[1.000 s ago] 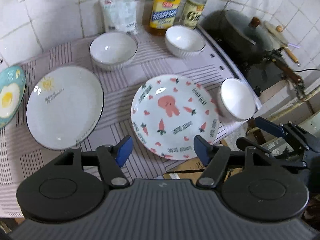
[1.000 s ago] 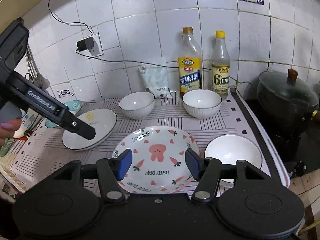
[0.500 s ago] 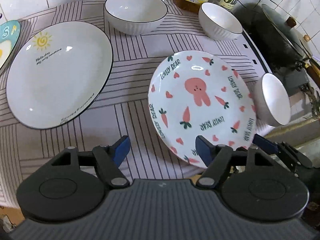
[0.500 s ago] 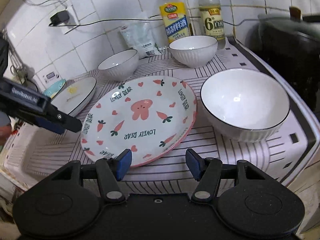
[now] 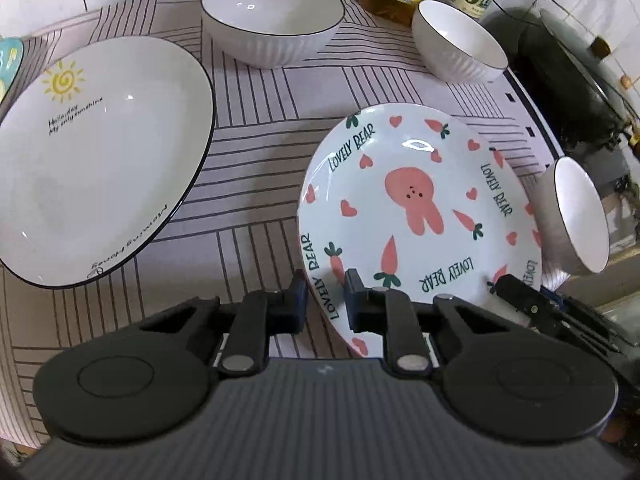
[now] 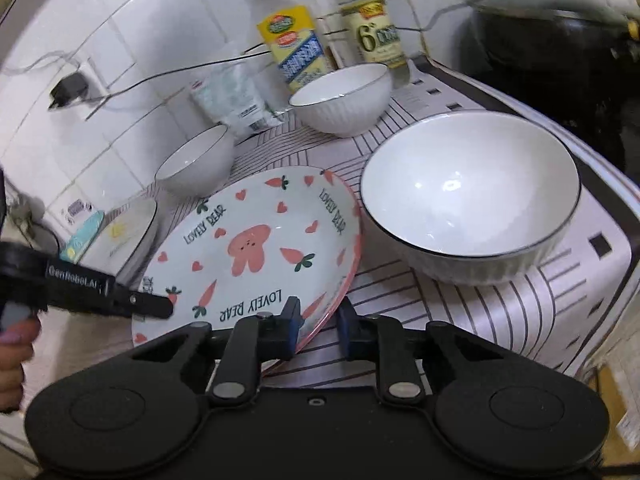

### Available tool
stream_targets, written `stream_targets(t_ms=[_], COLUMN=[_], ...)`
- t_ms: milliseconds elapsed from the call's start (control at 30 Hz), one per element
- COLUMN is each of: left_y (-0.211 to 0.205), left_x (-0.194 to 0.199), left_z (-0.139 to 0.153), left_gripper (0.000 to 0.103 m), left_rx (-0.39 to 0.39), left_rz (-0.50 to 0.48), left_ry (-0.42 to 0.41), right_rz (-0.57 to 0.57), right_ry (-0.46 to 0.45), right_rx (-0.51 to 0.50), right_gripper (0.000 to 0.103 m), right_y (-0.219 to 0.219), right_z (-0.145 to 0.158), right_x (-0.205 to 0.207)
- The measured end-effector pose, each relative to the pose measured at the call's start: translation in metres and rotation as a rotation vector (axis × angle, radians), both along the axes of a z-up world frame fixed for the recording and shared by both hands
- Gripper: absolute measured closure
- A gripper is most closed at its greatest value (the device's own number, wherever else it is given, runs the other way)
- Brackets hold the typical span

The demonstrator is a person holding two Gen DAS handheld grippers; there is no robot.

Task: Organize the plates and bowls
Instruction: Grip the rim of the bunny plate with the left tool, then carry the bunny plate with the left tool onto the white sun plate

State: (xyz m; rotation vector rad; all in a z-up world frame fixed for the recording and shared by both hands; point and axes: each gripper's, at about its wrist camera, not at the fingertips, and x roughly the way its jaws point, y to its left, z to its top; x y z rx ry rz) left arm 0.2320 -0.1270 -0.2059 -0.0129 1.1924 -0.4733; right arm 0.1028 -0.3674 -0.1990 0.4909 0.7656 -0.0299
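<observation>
Two tongs have just been closing on the rabbit plate [image 5: 416, 208]: the left tongs [image 5: 326, 300] pinch its near-left rim, the right tongs [image 6: 318, 320] its near-right rim. The plate lies on the striped surface [image 5: 256, 184]. A white bowl [image 6: 472, 196] sits just beyond the right tongs, and a sun plate [image 5: 92, 160] beyond the left tongs.

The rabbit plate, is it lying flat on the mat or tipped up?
Tipped. In the right wrist view the rabbit plate tilts, its near rim raised off the striped mat between the right gripper's closed fingers.
</observation>
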Motion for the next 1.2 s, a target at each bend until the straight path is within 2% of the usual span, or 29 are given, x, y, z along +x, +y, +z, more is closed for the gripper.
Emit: stream_targets(t_ms=[333,567,700,867,1200], left_y=[0.003,0.001,0.005,0.016,0.046], left_x=[0.003,0.001,-0.011,-0.025,-0.053], left_z=[-0.007,0.005,0.017,0.036,0.074], left_gripper=[0.082,0.082,0.082,0.081,0.081], left_rx=[-0.049,-0.002,0.028,0.031,-0.034], left_rz=[0.057,0.022,0.001,0.031,0.099], left_ry=[0.007,0.007,-0.029,-0.035,-0.095], right_rz=[-0.02,0.059,0.111,0.16,0.271], right_ry=[0.018,0.048,0.04,0.021,-0.046], right_rx=[0.039,0.031,0.025,0.027,-0.021], right_gripper=[0.082,0.081,0.081,0.08,0.08], right_y=[-0.004,-0.005,-0.001,0.005,0.018], right_z=[-0.007,0.005,0.012,0.032,0.078], right_x=[0.011,0.014,0.01,0.005,0.003])
